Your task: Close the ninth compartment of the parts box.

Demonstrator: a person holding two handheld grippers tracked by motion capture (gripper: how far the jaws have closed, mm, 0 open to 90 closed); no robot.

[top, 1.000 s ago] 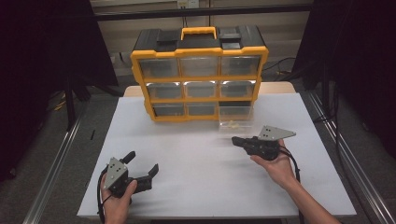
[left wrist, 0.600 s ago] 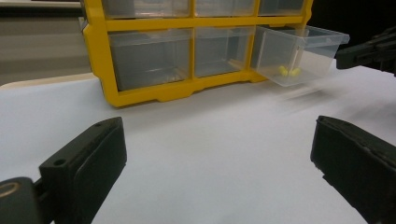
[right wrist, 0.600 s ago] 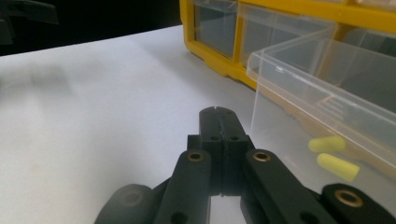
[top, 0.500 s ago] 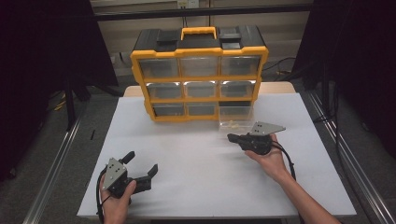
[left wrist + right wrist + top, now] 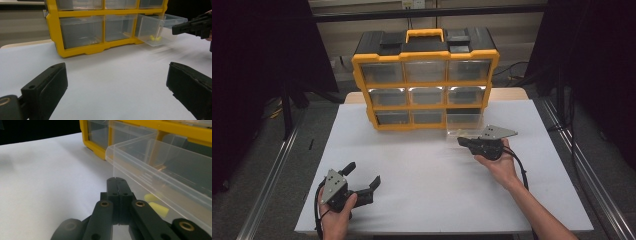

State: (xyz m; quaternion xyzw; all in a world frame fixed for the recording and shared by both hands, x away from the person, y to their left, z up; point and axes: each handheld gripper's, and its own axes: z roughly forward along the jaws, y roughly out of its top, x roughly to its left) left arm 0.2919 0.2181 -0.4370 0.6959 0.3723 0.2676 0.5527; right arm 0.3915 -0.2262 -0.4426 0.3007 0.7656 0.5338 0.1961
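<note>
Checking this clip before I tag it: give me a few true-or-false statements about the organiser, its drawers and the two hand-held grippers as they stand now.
1. The bottom right drawer of the yellow organiser is pulled out. True.
2. The pulled-out drawer holds blue screws. False: small yellow pieces lie in it.
3. The left hand-held gripper has its jaws wide apart with nothing between them. True.
4. The right hand-held gripper is open wide around the drawer front. False: its jaws are shut together, beside the clear drawer.
5. The organiser lies flat on its back. False: it stands upright on the white table, handle on top.
</note>
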